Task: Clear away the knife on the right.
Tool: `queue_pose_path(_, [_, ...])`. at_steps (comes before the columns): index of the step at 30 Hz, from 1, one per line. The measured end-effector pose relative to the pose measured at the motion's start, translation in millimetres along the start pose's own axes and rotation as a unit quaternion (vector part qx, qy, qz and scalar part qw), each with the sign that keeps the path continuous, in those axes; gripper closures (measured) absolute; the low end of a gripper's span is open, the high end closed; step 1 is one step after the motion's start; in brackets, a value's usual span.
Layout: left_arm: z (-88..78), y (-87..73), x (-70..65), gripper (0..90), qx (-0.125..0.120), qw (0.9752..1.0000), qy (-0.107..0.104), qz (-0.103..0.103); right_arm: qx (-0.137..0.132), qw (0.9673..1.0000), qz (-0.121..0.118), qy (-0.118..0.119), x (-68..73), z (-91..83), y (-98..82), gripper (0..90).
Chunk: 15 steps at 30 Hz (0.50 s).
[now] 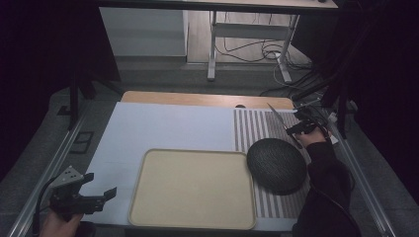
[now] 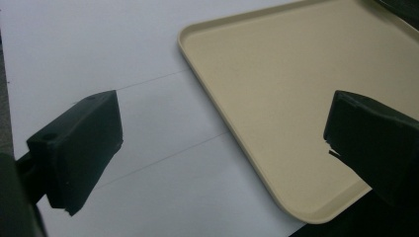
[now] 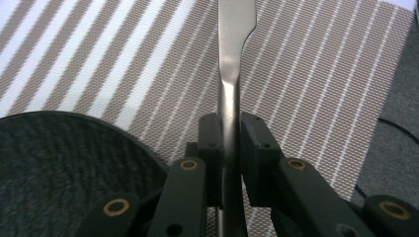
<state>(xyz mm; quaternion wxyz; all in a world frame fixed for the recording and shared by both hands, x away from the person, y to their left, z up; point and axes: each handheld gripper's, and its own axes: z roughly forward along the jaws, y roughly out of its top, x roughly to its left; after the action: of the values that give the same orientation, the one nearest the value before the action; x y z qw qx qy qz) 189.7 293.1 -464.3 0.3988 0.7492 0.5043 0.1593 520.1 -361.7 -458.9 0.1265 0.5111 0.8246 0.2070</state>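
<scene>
A beige tray (image 1: 192,190) sits at the near middle of the pale surface (image 1: 163,128), its front rim close to the surface's near edge and its left rim bordering a wide bare stretch of white. Just off the tray's right rim lies a dark, round woven mat (image 1: 275,164), resting on a striped placemat (image 1: 257,129) that runs from the tray's right side back toward the far edge of the surface, where a strip of bare wood (image 1: 207,99) shows. Beyond the tray's far rim the white sheet is open.

The left gripper (image 1: 101,185) hovers off the tray's near left corner, close to the surface's left edge. In the left gripper view its fingers (image 2: 81,143) stand wide apart with nothing between them, one over the white sheet, the other over the tray's near corner.

The right gripper (image 1: 295,129) is held well beyond the tray's far right corner, above the striped placemat and past the woven mat, near the right edge of the surface. Its fingers (image 3: 254,148) are clamped tight on the handle of a metal table knife (image 3: 232,54), which lies between the pads with its blade pointing away over the stripes, clear of the placemat.
</scene>
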Motion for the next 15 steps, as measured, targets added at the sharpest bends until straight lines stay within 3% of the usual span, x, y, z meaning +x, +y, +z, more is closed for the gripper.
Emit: queue_pose_path(15, [0.1,0.1,-0.1,2.6,0.000,1.0000,-0.001,0.000,-0.004,0.9993,-0.033,0.016,33.0,-8.7,-4.5,80.5])
